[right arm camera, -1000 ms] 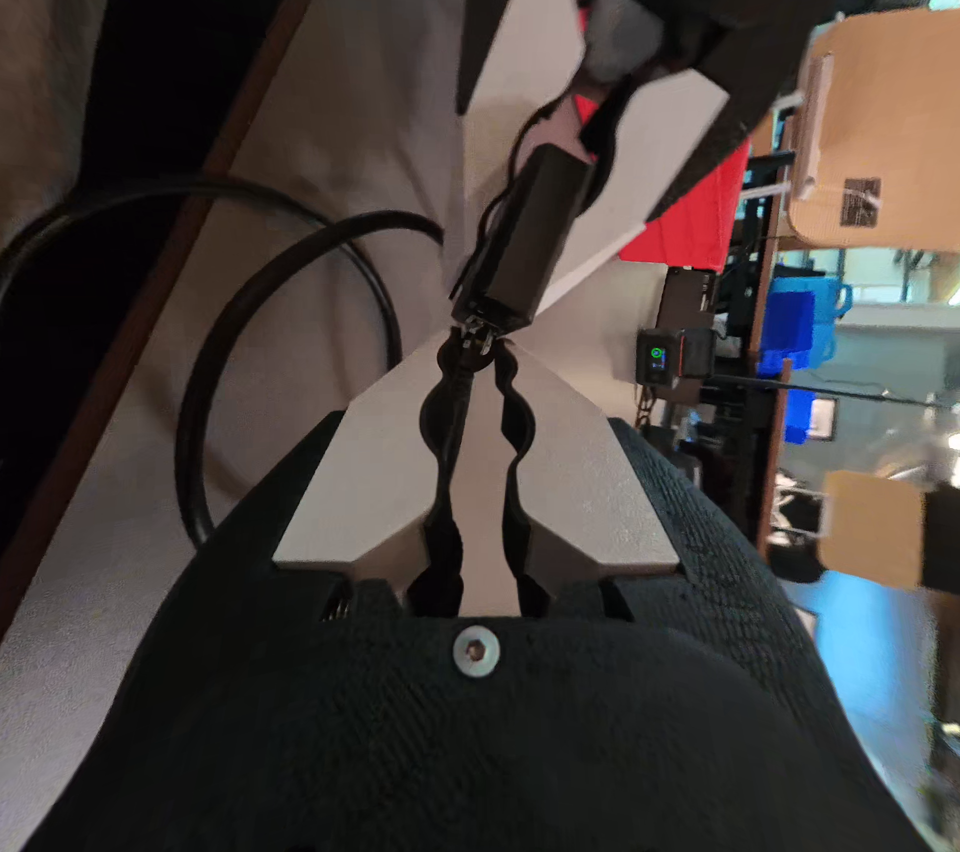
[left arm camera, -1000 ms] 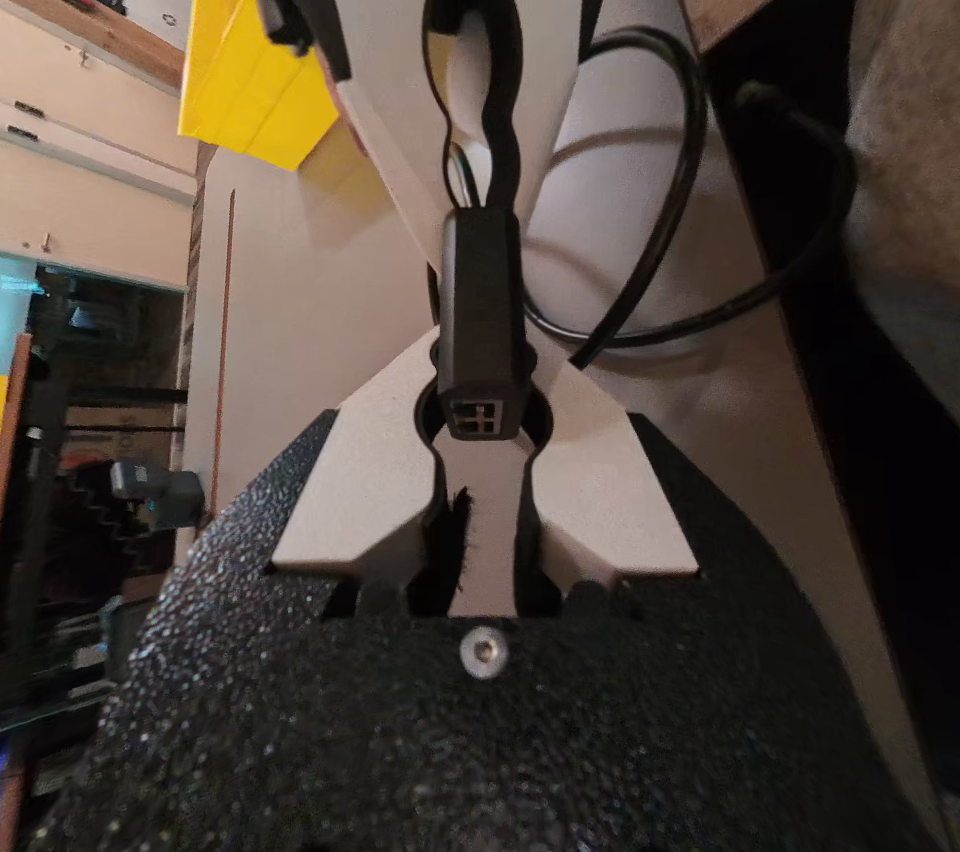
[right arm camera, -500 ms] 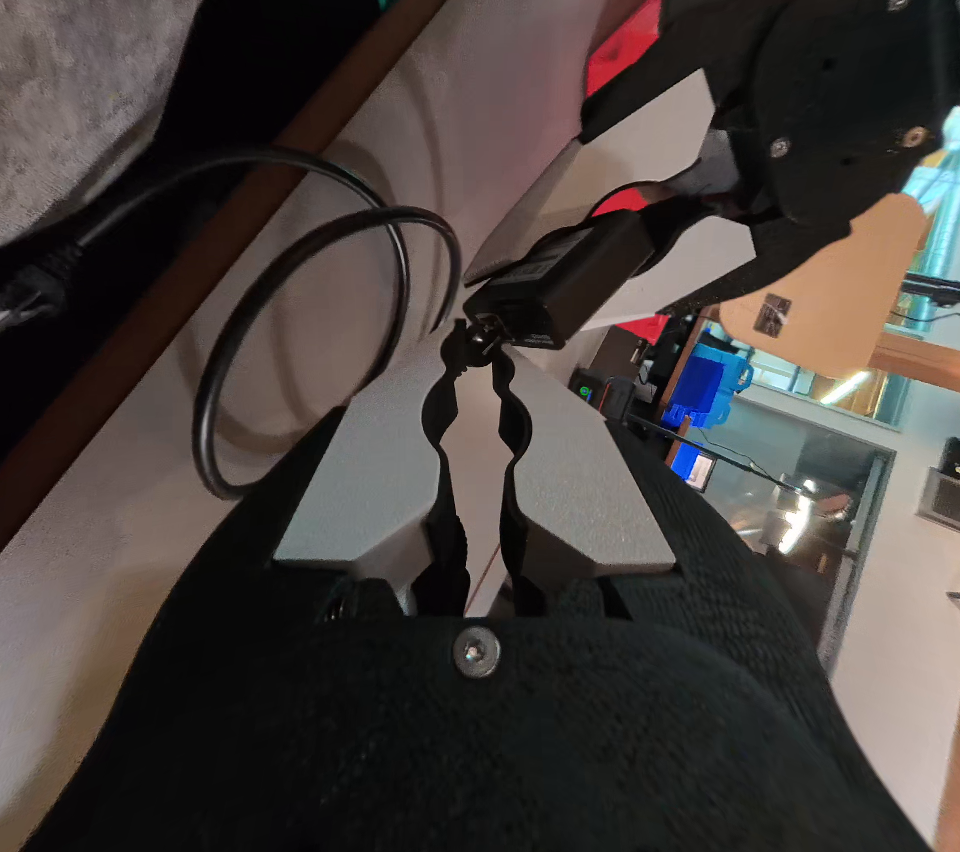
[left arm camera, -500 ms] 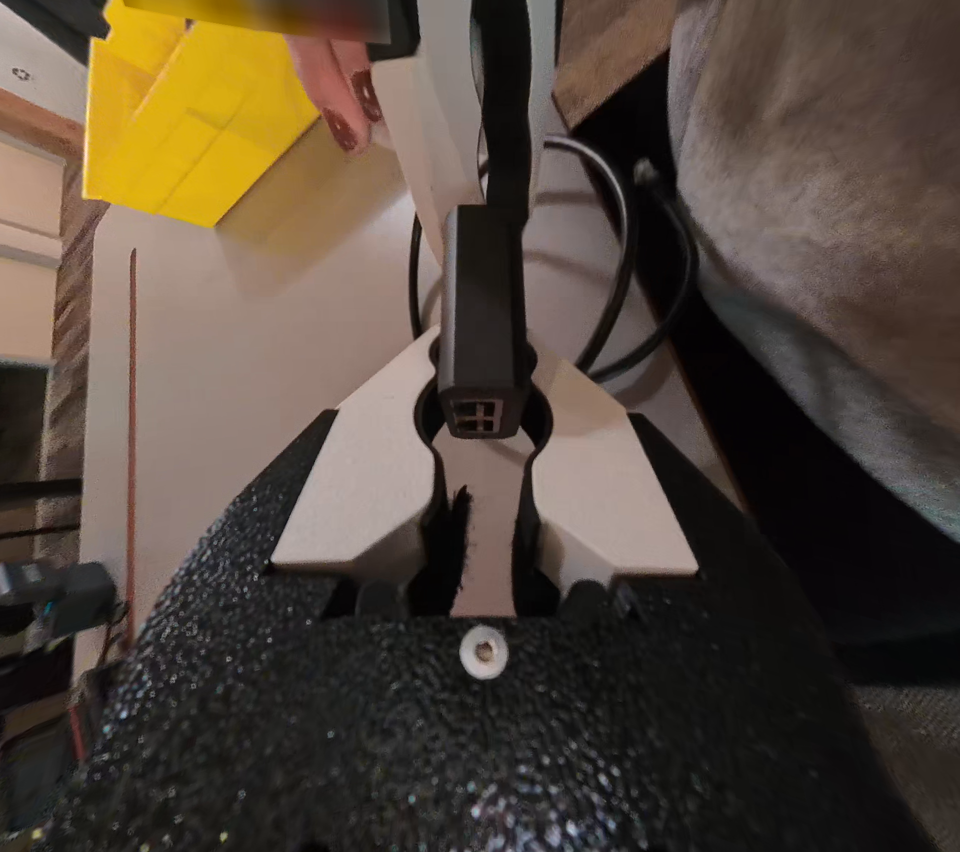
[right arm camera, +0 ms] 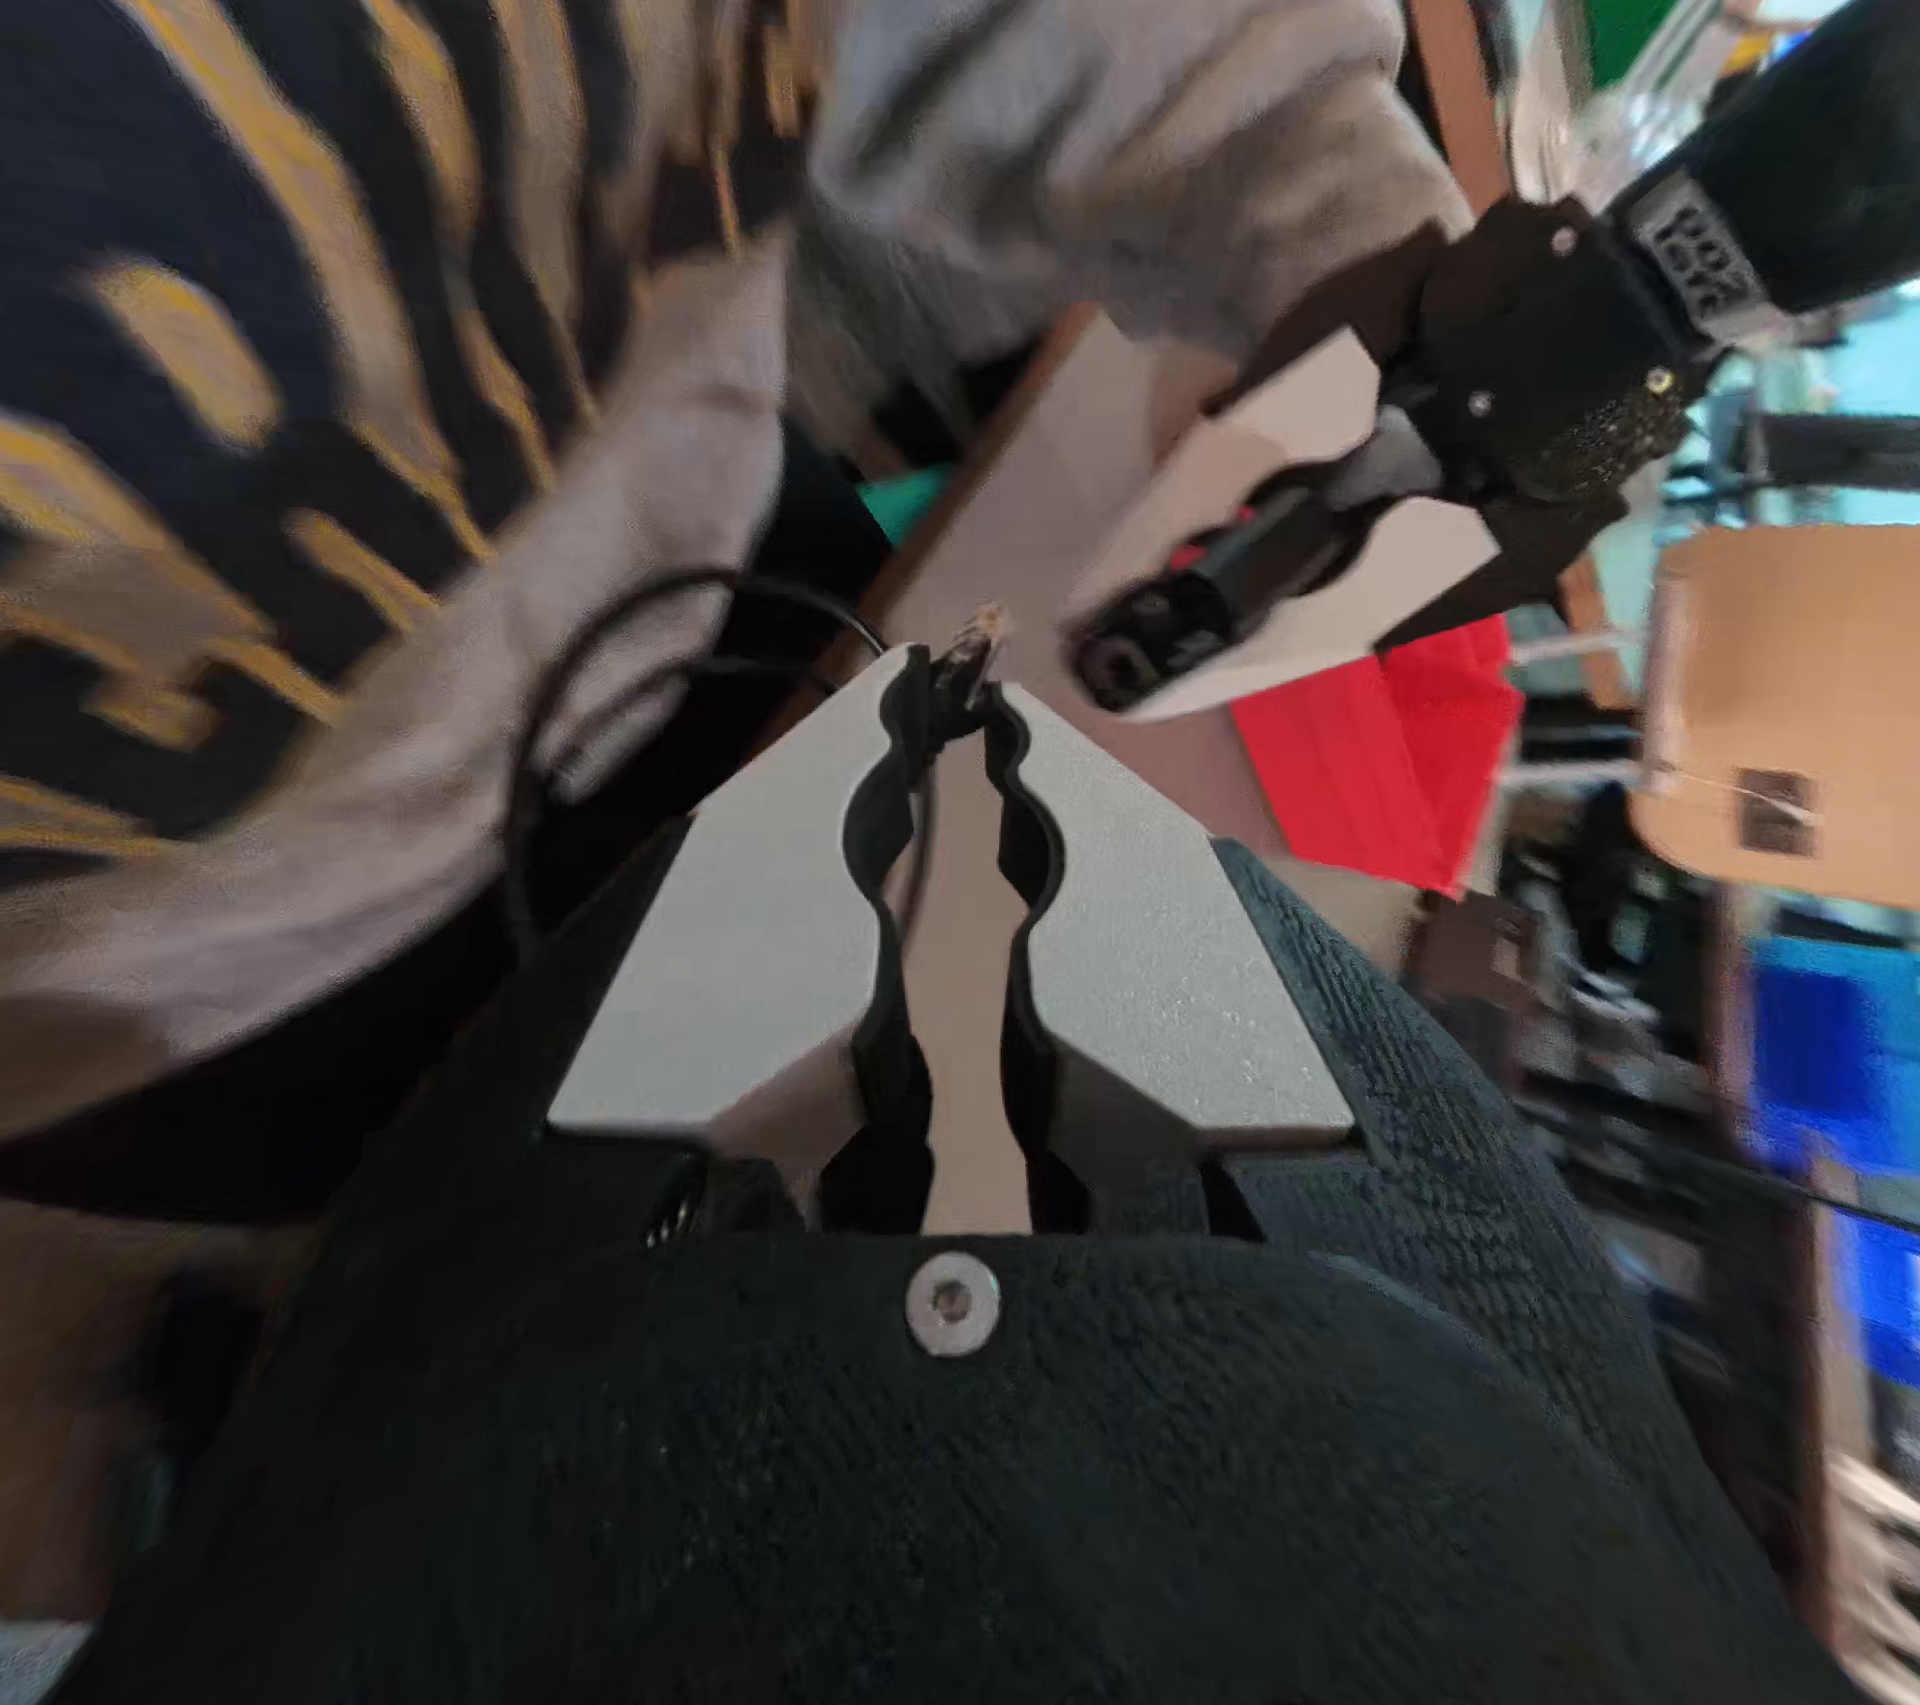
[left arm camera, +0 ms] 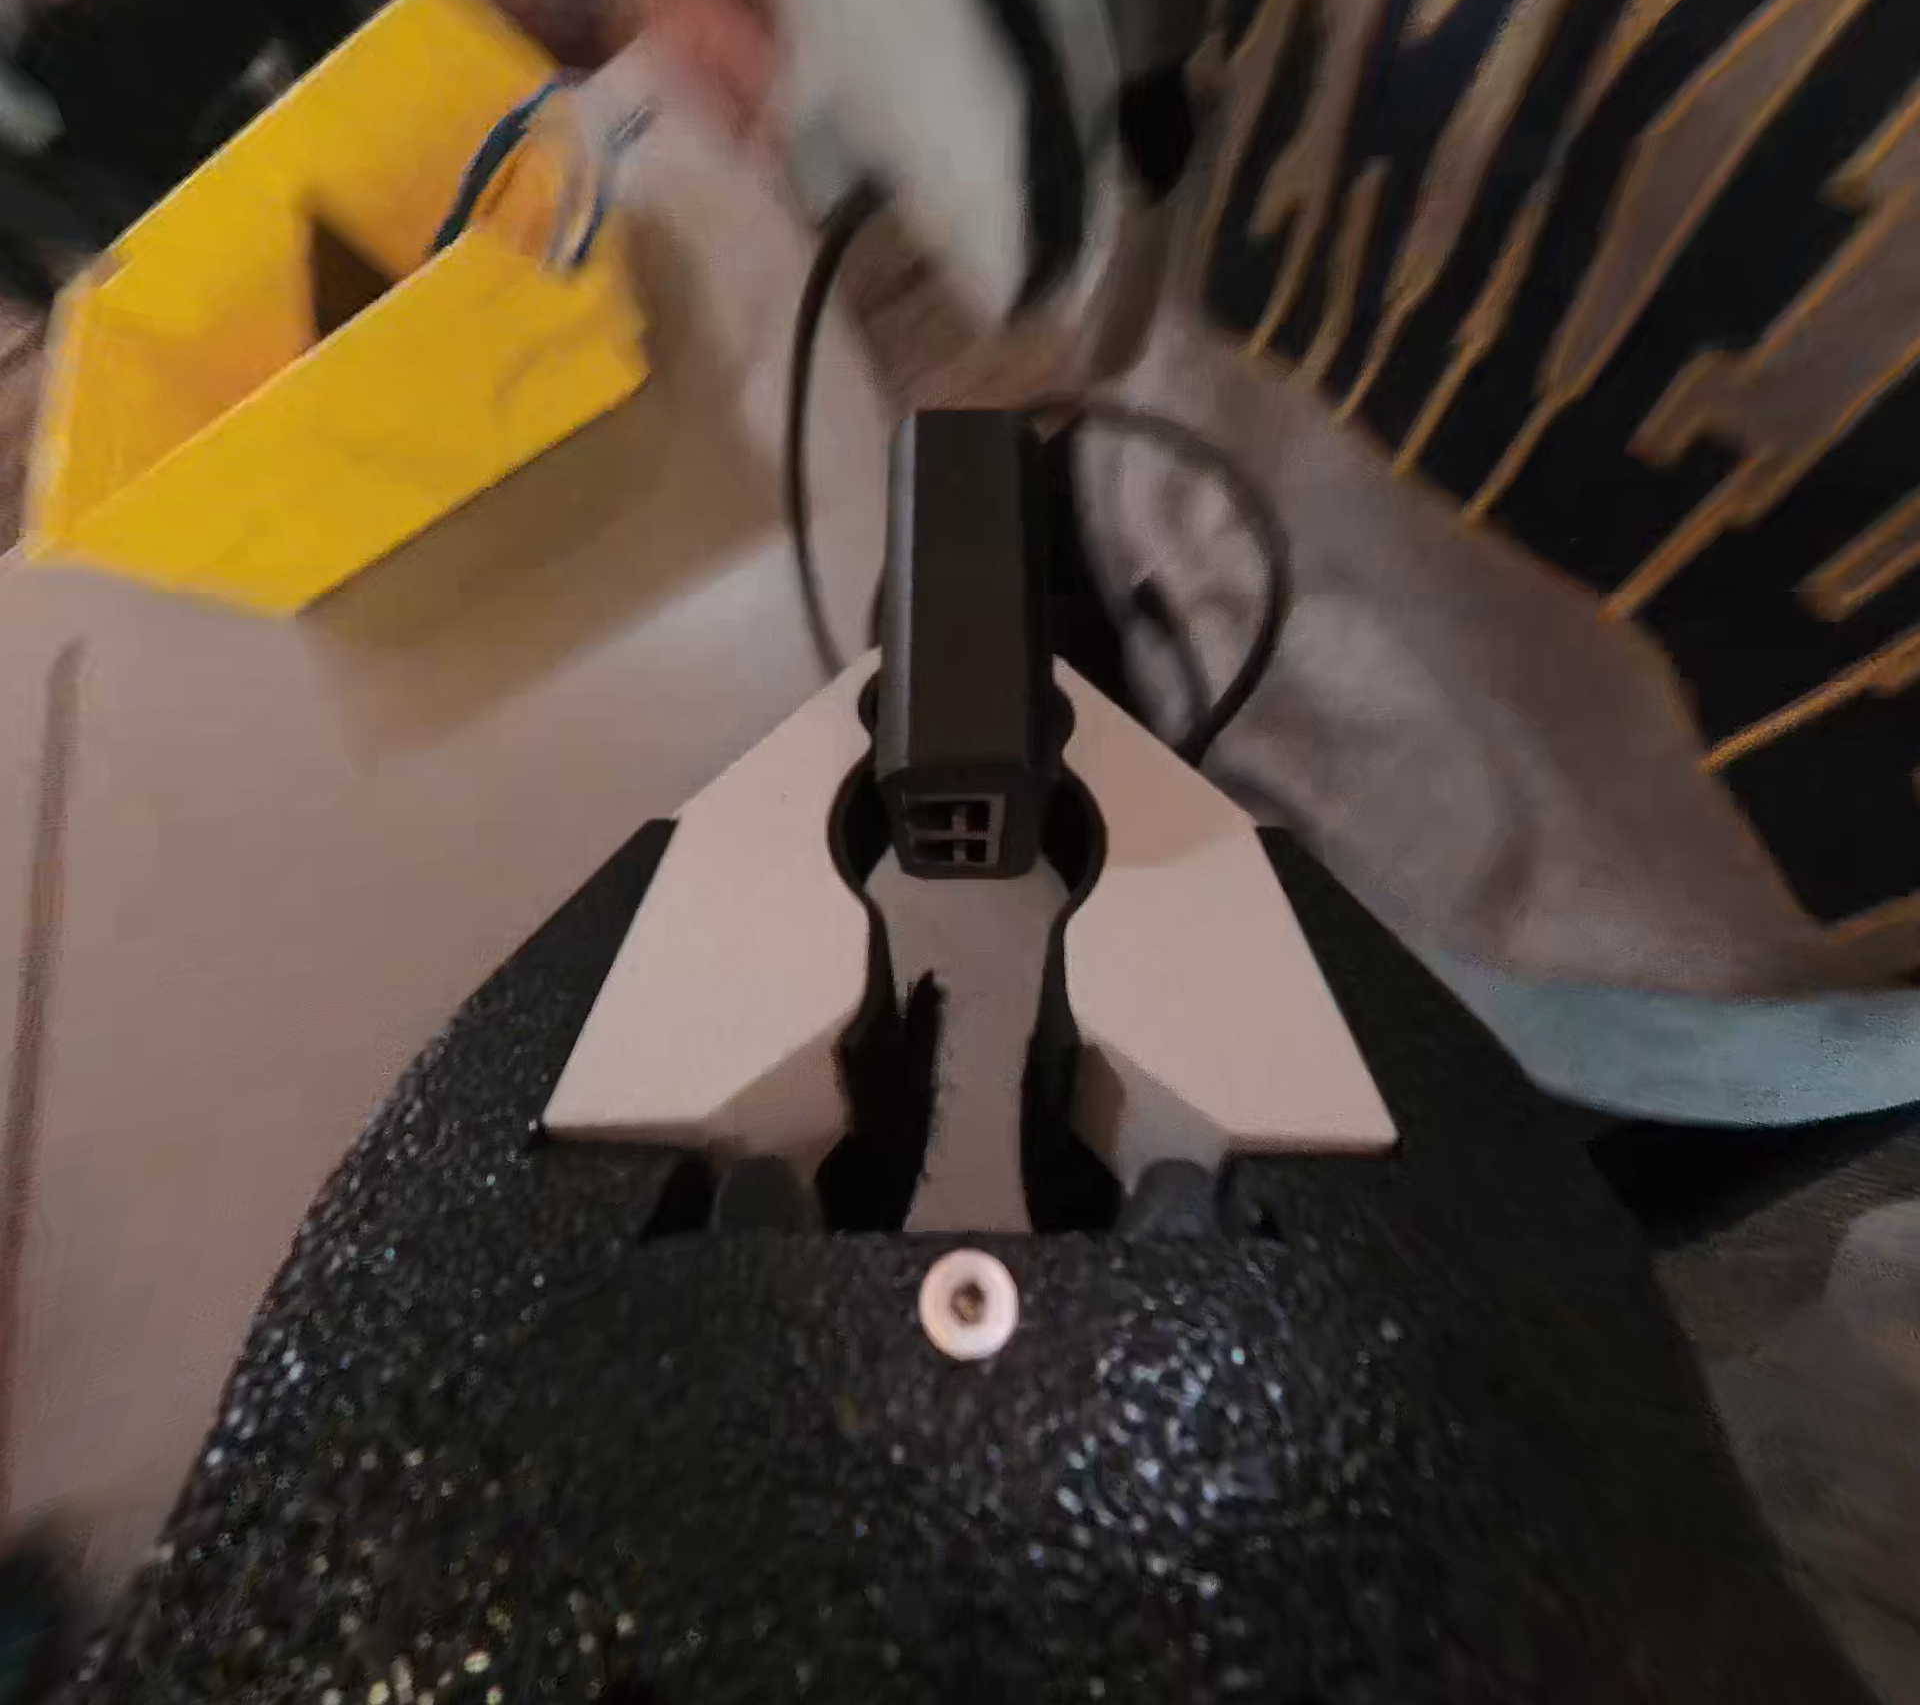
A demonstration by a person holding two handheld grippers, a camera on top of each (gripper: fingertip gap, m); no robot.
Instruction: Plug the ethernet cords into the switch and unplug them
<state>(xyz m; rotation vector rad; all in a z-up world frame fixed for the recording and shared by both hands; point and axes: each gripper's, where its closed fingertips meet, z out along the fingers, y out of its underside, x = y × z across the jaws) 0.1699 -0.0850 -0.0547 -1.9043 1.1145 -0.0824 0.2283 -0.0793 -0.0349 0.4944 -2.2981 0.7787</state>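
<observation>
The left tool (left arm camera: 961,720) is clamped on the switch (left arm camera: 958,616), a smooth black box above the pale tabletop (left arm camera: 260,824). The right tool (right arm camera: 951,699) pinches the cord (right arm camera: 623,647) at its clear plug (right arm camera: 971,632), apart from the switch. To replug, line them up squarely and push straight.

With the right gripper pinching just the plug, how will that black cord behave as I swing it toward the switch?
The cord looks thin and hangs in a loose loop, so it will likely flop and trail. The plug sticks out past the right gripper at a slant, so it may pivot. The switch looks small and rigid in the left gripper.
</observation>
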